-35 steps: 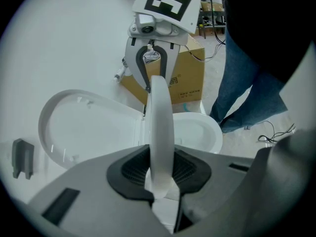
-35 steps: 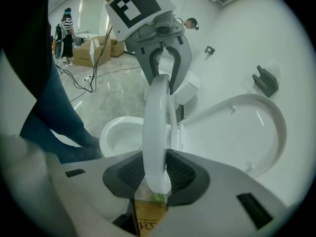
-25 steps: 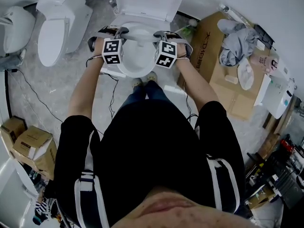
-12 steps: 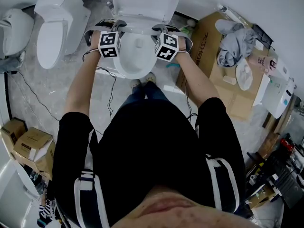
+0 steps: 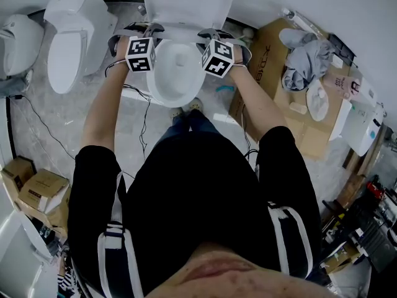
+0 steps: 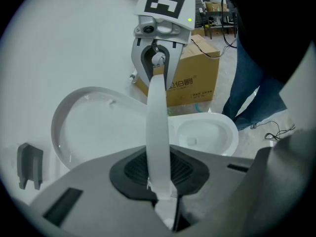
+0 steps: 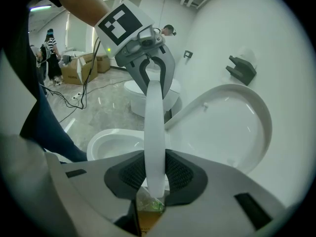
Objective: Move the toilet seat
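Seat (image 6: 158, 127) mid-lift, pinched by left hand-held gripper (image 6: 160, 179) and right hand-held gripper (image 7: 154, 177), right's jaws just tightening; next: tip against lid (image 7: 237, 127).

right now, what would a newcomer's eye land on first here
The white toilet seat, seen edge-on over the open bowl, is clamped on either side by the left gripper and the right gripper, whose jaws have just been closing on it. Next come the raised lid behind, and a second toilet at the head view's left.
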Available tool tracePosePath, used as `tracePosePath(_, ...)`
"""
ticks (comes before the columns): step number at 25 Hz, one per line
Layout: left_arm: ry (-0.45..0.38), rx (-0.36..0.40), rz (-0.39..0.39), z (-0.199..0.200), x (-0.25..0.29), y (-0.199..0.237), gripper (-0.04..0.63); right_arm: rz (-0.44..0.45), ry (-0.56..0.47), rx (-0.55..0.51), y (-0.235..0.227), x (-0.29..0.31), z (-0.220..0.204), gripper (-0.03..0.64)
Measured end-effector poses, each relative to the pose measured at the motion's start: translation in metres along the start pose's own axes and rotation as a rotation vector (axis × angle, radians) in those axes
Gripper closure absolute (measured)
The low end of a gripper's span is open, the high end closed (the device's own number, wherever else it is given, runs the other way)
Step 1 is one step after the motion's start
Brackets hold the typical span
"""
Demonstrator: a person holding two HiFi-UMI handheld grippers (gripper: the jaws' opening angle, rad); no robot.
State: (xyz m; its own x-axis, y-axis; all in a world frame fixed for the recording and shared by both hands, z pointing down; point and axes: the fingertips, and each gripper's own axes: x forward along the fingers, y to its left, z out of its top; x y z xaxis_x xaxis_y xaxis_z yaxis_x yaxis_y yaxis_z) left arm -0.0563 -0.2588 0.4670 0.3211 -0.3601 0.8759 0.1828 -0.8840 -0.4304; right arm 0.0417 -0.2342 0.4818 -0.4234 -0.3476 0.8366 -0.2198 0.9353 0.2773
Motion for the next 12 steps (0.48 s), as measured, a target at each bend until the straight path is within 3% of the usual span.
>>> tracePosePath(12,0.009,-0.014,0.017,-0.005,0.011,0.036,0.515,-0.038,-0.016,0.05,-0.037,0.001,0.0,0.517)
